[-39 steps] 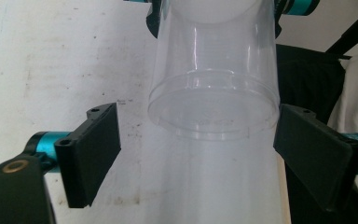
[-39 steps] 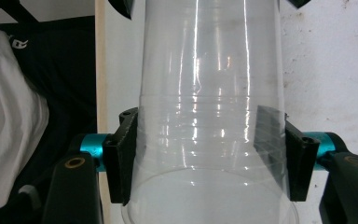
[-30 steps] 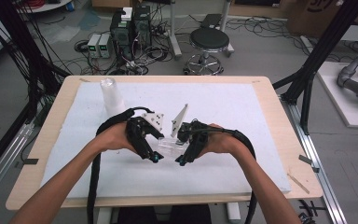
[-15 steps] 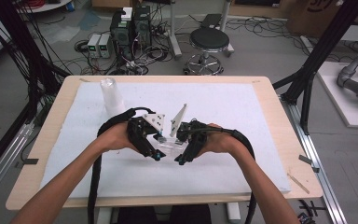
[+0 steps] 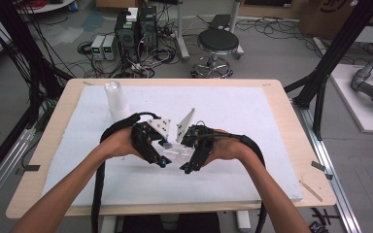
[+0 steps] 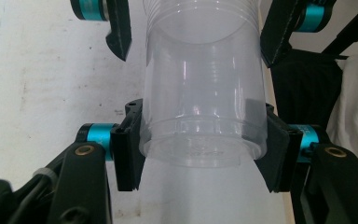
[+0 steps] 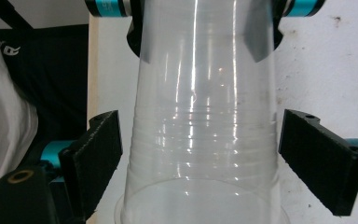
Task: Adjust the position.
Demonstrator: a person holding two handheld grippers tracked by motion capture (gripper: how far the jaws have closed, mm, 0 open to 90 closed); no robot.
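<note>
The left gripper (image 6: pixel 200 154) has just closed and clamps the base of the clear plastic cup (image 6: pixel 204 93), pads pressed on both sides. The right gripper (image 7: pixel 200 154) has just sprung open; its pads stand clear of the cup's rim end. The cup lies level between them, at the white mat's (image 5: pixel 252 107) centre. A stack of cups (image 5: pixel 116 99) stands at ten o'clock; bare mat lies toward three o'clock.

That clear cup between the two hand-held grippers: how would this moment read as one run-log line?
clear cup: lying level over table | left hand-held gripper: clamped on its base | right hand-held gripper: just opened, pads off rim end
</note>
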